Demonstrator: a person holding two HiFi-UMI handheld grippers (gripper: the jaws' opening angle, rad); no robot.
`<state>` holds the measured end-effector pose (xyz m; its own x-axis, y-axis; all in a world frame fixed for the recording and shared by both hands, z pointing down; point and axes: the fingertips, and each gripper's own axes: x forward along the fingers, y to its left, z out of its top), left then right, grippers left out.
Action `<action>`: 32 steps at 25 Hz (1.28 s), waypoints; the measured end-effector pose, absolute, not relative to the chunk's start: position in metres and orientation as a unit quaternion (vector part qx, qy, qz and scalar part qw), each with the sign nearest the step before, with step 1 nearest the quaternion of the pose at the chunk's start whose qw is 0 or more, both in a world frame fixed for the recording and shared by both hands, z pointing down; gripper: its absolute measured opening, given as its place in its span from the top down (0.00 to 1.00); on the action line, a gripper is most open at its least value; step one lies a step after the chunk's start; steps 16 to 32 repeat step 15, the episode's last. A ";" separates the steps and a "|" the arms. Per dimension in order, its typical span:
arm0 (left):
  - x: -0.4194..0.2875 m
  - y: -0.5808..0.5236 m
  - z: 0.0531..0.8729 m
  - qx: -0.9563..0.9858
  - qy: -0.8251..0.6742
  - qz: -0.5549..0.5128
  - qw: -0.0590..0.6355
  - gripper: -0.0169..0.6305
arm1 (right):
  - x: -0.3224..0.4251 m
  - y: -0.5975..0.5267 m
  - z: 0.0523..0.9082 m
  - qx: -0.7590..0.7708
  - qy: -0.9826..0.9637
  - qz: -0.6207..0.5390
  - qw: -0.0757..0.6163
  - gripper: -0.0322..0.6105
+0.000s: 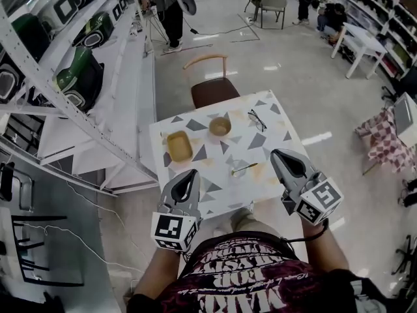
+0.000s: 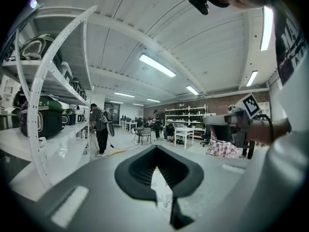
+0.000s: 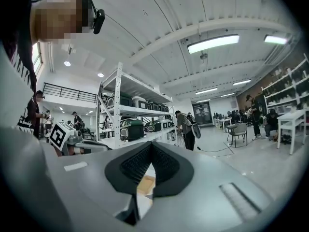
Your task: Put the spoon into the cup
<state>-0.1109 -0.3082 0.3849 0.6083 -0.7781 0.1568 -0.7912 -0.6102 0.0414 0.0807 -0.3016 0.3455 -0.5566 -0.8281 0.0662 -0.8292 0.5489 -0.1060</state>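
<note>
A metal spoon (image 1: 245, 168) lies on the patterned table (image 1: 273, 142), right of its middle, its bowl end over a small clear round thing (image 1: 237, 169). Farther back stands a tan round cup (image 1: 220, 126). My left gripper (image 1: 193, 173) hovers over the table's near left edge, its jaws shut and empty. My right gripper (image 1: 274, 153) hangs over the near right part, a little right of the spoon, also shut and empty. In the gripper views both the left gripper (image 2: 155, 147) and the right gripper (image 3: 150, 143) point level into the room, with only a sliver of table showing between the jaws.
A tan rectangular dish (image 1: 179, 146) sits at the table's left, and a pair of glasses (image 1: 257, 120) at the back right. A brown chair (image 1: 212, 87) stands behind the table. White shelving (image 1: 98, 90) with green appliances runs along the left. People stand farther off.
</note>
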 end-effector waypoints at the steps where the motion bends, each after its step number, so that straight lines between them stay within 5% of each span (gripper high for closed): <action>1: -0.111 -0.306 0.385 0.896 -0.437 0.061 0.053 0.97 | 0.079 -0.299 0.346 0.471 -0.880 0.064 0.004 0.91; 32: -0.102 -0.292 0.388 0.899 -0.431 0.061 0.052 0.97 | 0.078 -0.284 0.349 0.468 -0.882 0.059 0.018 0.91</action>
